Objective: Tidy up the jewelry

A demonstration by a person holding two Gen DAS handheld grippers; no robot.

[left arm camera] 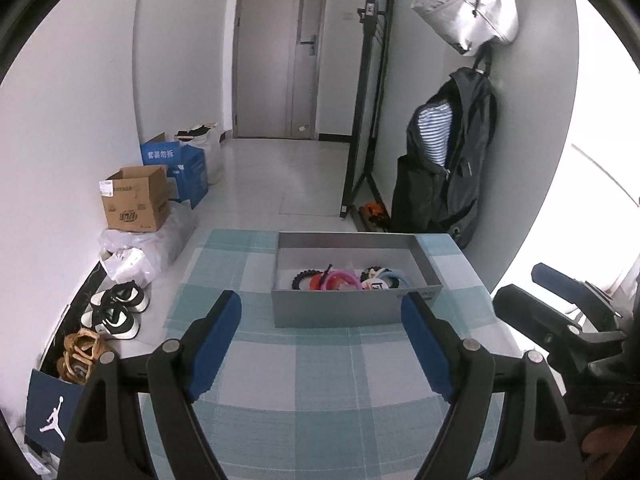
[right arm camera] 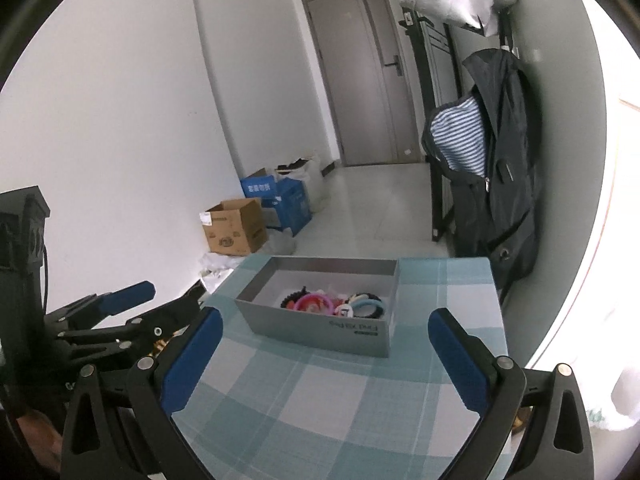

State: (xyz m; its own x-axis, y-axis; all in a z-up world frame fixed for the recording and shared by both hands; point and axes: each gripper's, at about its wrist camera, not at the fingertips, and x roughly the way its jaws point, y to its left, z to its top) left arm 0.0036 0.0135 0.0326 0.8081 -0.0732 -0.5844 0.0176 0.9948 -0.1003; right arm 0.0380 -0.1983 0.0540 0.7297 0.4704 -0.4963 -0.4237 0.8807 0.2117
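Note:
A grey open box (left arm camera: 344, 312) (right arm camera: 320, 328) stands at the far end of a table with a blue-green checked cloth (left arm camera: 304, 380) (right arm camera: 320, 400). Inside lies a pile of bracelets and hair bands (left arm camera: 348, 278) (right arm camera: 332, 302): black beads, pink, red, white and light blue rings. My left gripper (left arm camera: 322, 314) is open, empty, just short of the box's near wall. My right gripper (right arm camera: 326, 334) is open wide and empty, also near the box's front. Each gripper shows at the edge of the other's view, the right gripper (left arm camera: 560, 296) and the left gripper (right arm camera: 120, 300).
Left of the table on the floor are cardboard box (left arm camera: 134, 198), blue boxes (left arm camera: 176, 164), plastic bags, shoes (left arm camera: 116, 312) and a dark paper bag (left arm camera: 50, 412). A black backpack (left arm camera: 448, 160) and a silver bag (left arm camera: 468, 4) hang on the right wall. A grey door (left arm camera: 280, 48) stands behind.

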